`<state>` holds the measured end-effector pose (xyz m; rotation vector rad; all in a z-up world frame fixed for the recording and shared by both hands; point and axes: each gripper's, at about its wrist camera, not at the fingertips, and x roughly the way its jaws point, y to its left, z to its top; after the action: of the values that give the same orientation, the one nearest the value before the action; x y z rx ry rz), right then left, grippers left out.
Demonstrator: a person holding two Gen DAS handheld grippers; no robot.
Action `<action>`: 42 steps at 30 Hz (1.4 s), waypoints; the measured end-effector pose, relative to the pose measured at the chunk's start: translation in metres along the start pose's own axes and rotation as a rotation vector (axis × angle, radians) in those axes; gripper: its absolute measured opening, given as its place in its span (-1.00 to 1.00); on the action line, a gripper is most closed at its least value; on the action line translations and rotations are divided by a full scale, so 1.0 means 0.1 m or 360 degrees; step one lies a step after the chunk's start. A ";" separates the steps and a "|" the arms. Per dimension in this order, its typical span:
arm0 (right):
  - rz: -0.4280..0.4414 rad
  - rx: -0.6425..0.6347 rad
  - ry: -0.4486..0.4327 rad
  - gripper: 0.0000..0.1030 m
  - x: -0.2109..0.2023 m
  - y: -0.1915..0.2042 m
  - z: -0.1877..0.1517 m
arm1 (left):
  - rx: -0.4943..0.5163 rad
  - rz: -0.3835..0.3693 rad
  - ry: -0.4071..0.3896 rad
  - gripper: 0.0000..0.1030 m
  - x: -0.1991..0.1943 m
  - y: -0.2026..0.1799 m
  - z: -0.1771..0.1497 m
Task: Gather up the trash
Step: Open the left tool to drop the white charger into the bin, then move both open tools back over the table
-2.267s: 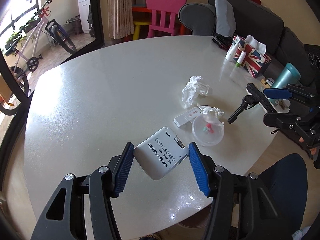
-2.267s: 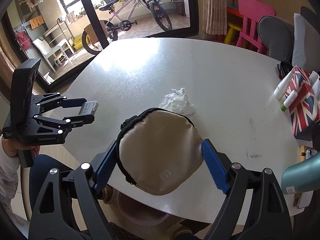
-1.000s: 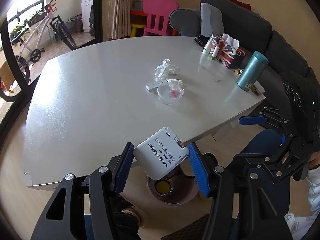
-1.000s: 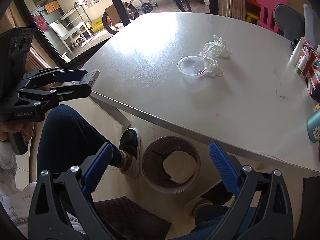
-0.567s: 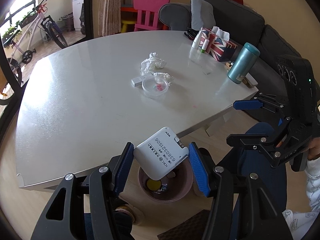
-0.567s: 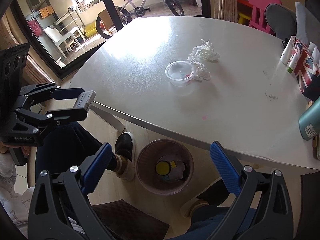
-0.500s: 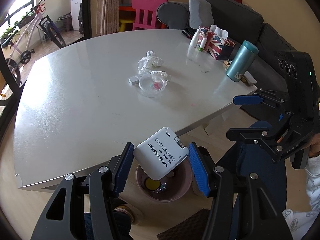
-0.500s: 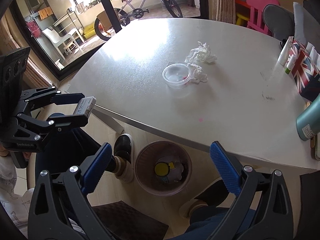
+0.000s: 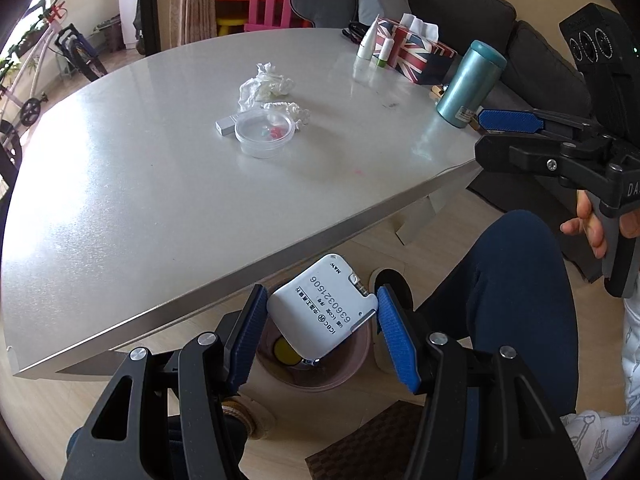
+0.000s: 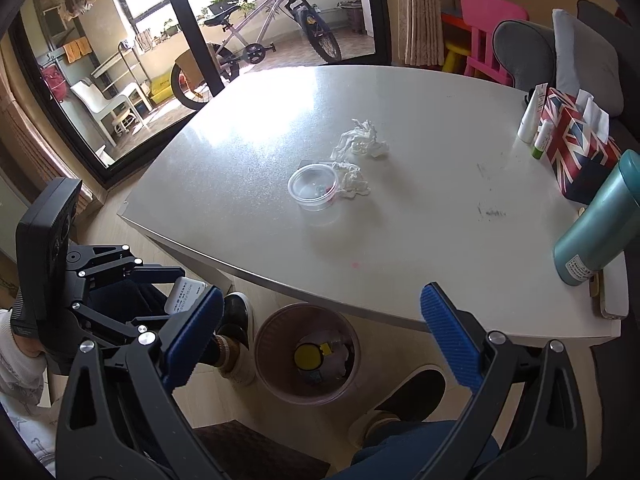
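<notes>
2 grippers: both showed in each wrist view, with a wide table between them and the far wall.
Table (image 9: pixel 132 184): a pale grey top that filled the upper and middle left of the left wrist view; its near edge ran diagonally across the centre.
Trash bin (image 10: pixel 276 376): a round pinkish bin on the floor below the table edge, lower centre of the right wrist view, with a yellow disc (image 10: pixel 307 356) and other scraps inside.
Right gripper (image 10: pixel 318 332): its blue pads stood wide apart with nothing between them, framing the bin.
Left gripper (image 9: pixel 320 330): clamped on a white card-shaped device (image 9: pixel 322 310) at the lower centre of the left wrist view, directly over the bin's mouth.
Flask (image 9: pixel 470 84): teal, upright at the table's right edge.
Tissue box (image 9: pixel 416 50): union-flag print, upper right, with 2 small tubes just beside it.
Plastic tub (image 9: pixel 265 135): clear, round, at mid-table, holding small coloured bits.
Crumpled tissues (image 9: pixel 264 85): 2 white wads, one just behind the tub, one touching its right side.
</notes>
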<state>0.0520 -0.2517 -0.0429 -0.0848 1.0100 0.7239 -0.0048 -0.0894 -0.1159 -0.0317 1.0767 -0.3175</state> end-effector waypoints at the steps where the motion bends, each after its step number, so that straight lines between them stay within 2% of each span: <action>1: 0.0000 0.0004 -0.0002 0.89 0.00 -0.01 0.00 | 0.0005 0.0000 -0.0002 0.07 0.00 -0.01 0.01; 4: 0.0001 0.0011 -0.0007 0.89 0.00 -0.03 0.00 | 0.0024 0.0001 -0.0024 0.08 -0.02 -0.04 0.04; 5: 0.0002 0.0010 -0.0008 0.89 -0.01 -0.04 0.00 | 0.0028 -0.0001 -0.0034 0.15 -0.03 -0.04 0.05; 6: 0.0002 0.0009 -0.0009 0.89 0.00 -0.04 0.00 | 0.0027 -0.0003 -0.0042 0.33 -0.04 -0.03 0.06; 7: 0.0002 0.0009 -0.0010 0.89 0.00 -0.04 0.00 | 0.0019 -0.0002 -0.0072 0.81 -0.06 -0.03 0.06; 8: 0.0001 0.0010 -0.0011 0.89 0.00 -0.04 0.00 | 0.0015 0.0006 -0.0116 0.85 -0.10 -0.03 0.06; 30: 0.0014 -0.0004 0.0001 0.89 0.04 0.04 0.00 | -0.0067 0.0076 -0.0131 0.86 -0.22 0.15 0.10; 42: 0.0027 -0.0028 0.0012 0.90 0.17 0.06 0.15 | -0.0095 0.0092 -0.0160 0.86 -0.28 0.28 0.14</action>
<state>0.0652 -0.2330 -0.0465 -0.0944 1.0125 0.7484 0.0018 -0.0572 -0.0901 -0.0690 0.9854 -0.2293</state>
